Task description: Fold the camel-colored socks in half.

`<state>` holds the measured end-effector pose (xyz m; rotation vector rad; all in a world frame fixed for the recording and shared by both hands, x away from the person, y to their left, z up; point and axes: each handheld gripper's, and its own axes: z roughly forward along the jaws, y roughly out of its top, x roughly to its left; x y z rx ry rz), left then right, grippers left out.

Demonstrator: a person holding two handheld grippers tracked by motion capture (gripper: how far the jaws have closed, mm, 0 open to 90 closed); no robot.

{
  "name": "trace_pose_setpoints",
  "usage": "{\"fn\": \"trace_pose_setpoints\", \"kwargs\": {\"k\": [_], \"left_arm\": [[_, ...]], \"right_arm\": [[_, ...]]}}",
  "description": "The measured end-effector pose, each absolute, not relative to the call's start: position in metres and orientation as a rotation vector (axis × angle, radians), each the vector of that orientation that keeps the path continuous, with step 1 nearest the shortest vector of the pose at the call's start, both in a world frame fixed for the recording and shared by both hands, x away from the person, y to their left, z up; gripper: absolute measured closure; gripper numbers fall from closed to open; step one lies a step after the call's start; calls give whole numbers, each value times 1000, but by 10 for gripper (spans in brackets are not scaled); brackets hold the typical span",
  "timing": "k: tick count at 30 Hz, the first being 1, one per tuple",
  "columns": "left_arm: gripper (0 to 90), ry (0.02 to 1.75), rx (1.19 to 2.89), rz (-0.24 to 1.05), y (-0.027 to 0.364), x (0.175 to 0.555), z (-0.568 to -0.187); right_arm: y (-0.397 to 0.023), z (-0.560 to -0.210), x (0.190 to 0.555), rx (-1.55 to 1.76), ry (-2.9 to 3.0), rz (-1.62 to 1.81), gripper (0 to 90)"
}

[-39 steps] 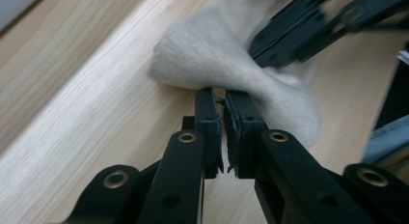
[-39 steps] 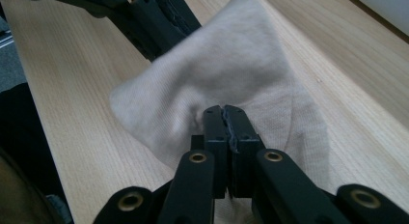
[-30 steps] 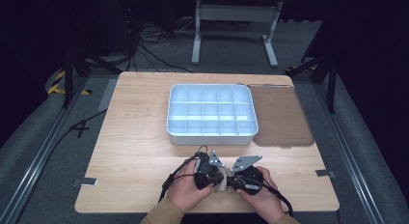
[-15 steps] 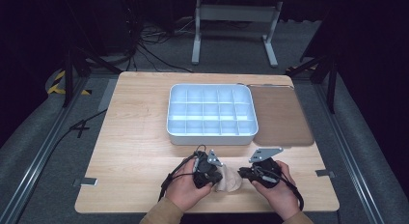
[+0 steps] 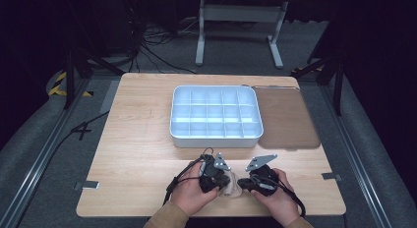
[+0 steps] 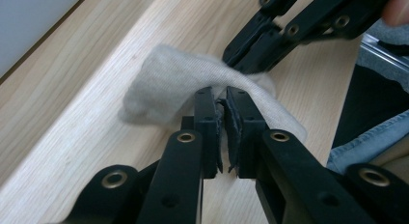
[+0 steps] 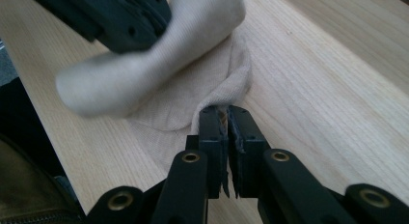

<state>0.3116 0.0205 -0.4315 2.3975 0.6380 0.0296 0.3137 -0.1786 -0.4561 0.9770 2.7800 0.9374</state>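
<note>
**Both hand-held grippers clamped on the cloth, work barely begun**

We had the beige cloth pinched from two sides at the near edge of the table. Our left hand-held gripper was closed on one fold, our right hand-held gripper closed on another, the fabric bunched between them and partly resting on the wood. We judged the grasp done and the spreading or folding still ahead. Beyond the grippers stood the white compartment tray, with a brown mat to its right; both were well apart from the cloth, and nothing blocked it.
</note>
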Motion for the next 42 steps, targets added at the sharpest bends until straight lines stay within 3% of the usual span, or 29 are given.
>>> {"fn": "trace_pose_setpoints", "kwargs": {"k": [12,20,26,33,38,42], "left_arm": [[737,521,2442,51,4,307,-442],[691,500,2437,87,5,305,-441],[645,489,2430,87,6,304,-442],[531,496,2438,108,13,304,-436],[372,486,2474,167,18,306,-436],[321,447,2520,192,14,305,-442]], "right_arm": [[-191,-447,315,1019,2720,991,809],[-179,-431,313,930,2738,1104,893],[-178,-432,317,951,2736,1121,889],[-174,-443,319,965,2766,1072,890],[-171,-445,319,942,2771,1040,870],[-169,-445,318,941,2782,1013,801]]}}
